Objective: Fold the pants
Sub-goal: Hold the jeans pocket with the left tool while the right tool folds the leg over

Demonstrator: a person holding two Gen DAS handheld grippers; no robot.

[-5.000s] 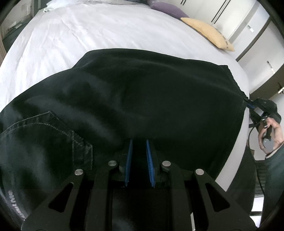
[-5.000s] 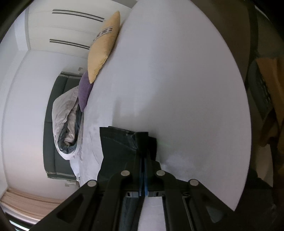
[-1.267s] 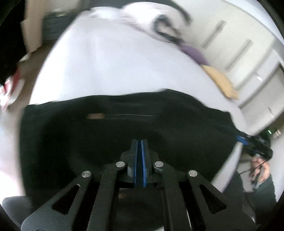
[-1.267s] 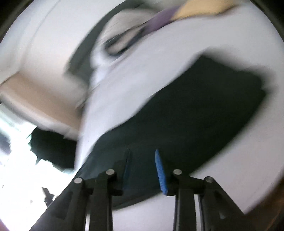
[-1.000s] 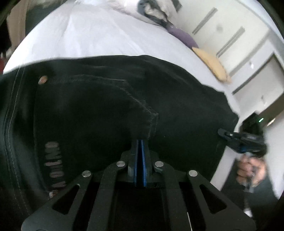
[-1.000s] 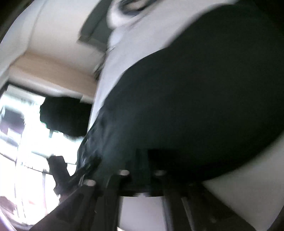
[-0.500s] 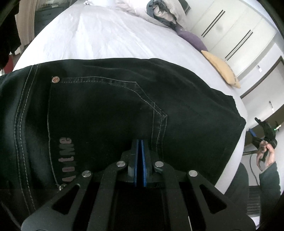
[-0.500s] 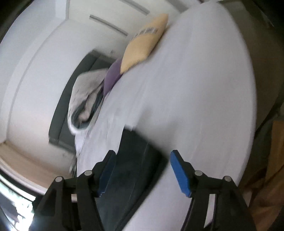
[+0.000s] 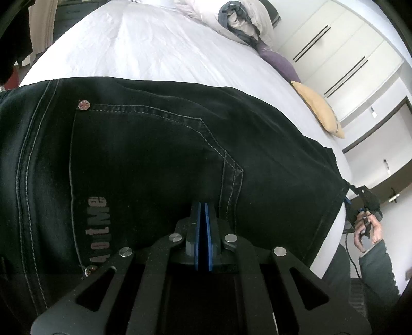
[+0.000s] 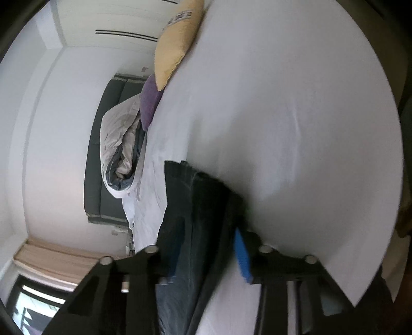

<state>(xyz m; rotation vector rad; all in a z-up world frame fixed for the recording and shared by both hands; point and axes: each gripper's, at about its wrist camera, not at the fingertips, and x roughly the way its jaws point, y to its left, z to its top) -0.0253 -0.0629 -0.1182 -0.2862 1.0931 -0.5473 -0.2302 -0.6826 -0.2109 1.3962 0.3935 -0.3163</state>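
Note:
Black jeans (image 9: 154, 159) lie folded on the white bed (image 9: 144, 49), back pocket and a printed logo facing up. My left gripper (image 9: 202, 206) is shut, its blue pads pressed together at the near edge of the pants by the pocket corner. My right gripper (image 10: 206, 237) is open, its blue pads (image 10: 242, 255) spread on either side of the pants' folded end (image 10: 198, 206). In the left wrist view the right gripper (image 9: 360, 198) sits at the far right end of the pants, held by a hand.
A yellow pillow (image 9: 319, 113) and a purple pillow (image 9: 278, 64) lie at the head of the bed, beside a bundled grey duvet (image 9: 244, 18). White wardrobes (image 9: 342, 46) stand behind. The bed edge (image 10: 386, 206) drops off at the right.
The right gripper swung back to the pants' end, still open, with the fabric now between its pads. The left gripper stayed shut at the pocket corner and hardly moved.

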